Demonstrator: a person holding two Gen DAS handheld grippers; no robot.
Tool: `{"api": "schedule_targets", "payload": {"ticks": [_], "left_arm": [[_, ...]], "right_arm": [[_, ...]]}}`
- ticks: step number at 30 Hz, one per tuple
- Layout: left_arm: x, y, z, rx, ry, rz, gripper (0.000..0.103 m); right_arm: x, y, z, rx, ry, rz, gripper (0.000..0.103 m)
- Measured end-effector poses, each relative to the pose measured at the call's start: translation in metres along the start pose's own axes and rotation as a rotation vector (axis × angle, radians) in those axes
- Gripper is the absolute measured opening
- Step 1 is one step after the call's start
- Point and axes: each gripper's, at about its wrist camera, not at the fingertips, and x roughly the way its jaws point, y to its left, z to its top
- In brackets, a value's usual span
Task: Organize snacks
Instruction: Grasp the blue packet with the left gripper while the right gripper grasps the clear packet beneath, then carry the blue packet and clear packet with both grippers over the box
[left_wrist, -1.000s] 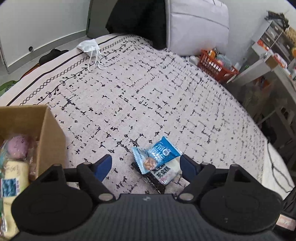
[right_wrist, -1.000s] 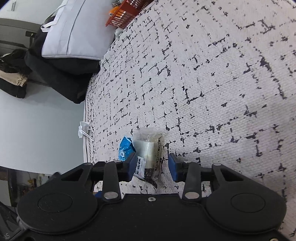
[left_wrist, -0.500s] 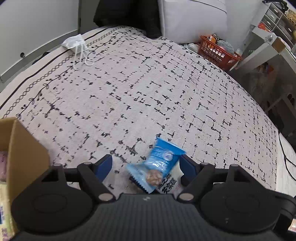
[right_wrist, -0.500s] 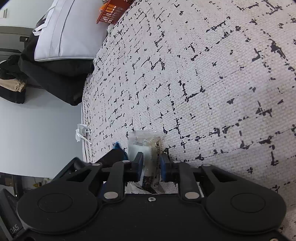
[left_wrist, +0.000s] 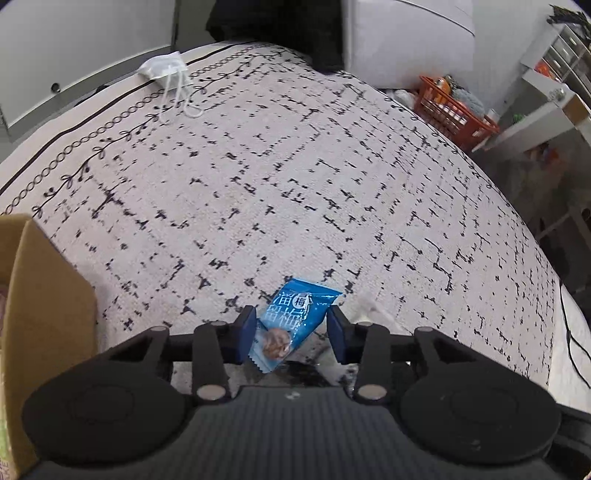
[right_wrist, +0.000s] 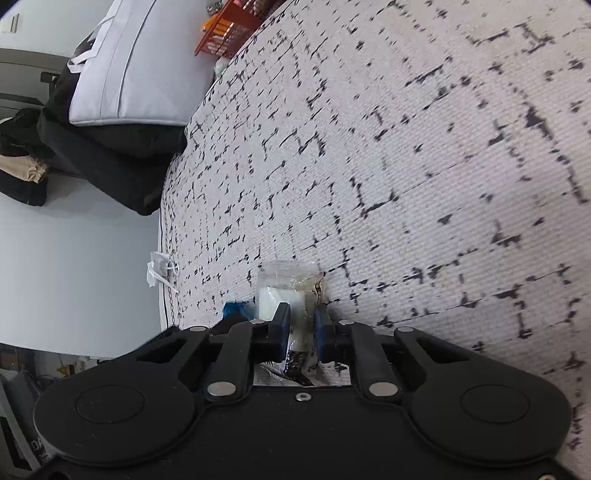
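Roughly centred at 6 o'clock in the left wrist view, the left gripper (left_wrist: 291, 334) has its blue pads either side of a blue snack packet (left_wrist: 291, 325); the left pad touches the packet's edge, the right pad stands just clear, so the tongs are apart, not clamped. Packet lies on the patterned bedspread (left_wrist: 295, 184). Cardboard box (left_wrist: 48, 314) at 9 o'clock, its contents barely visible. White face mask (left_wrist: 166, 68) at 11 o'clock, orange basket (left_wrist: 454, 114) at 2 o'clock.

Right wrist view: right gripper (right_wrist: 301, 334) clamped on a clear snack packet (right_wrist: 288, 288), pads pressed to both sides. A corner of the blue packet shows at the packet's 9 o'clock, just beside it
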Motion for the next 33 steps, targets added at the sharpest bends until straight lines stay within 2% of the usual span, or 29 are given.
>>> {"api": "schedule_targets", "payload": {"ticks": [6, 12, 22, 33], "left_arm": [[-0.012, 0.003, -0.006, -0.033, 0.004, -0.010, 0.037], [-0.040, 0.002, -0.007, -0.051, -0.026, -0.036, 0.037], [-0.091, 0.015, -0.006, -0.076, -0.093, -0.039, 0.037], [-0.159, 0.050, -0.001, -0.105, -0.189, -0.005, 0.037]], "right_arm": [[-0.014, -0.002, -0.004, -0.013, -0.007, -0.005, 0.011], [-0.026, 0.009, -0.011, -0.059, -0.009, 0.020, 0.010], [-0.043, 0.035, -0.024, -0.140, 0.006, 0.101, 0.010], [-0.059, 0.073, -0.045, -0.227, 0.036, 0.218, 0.009]]}}
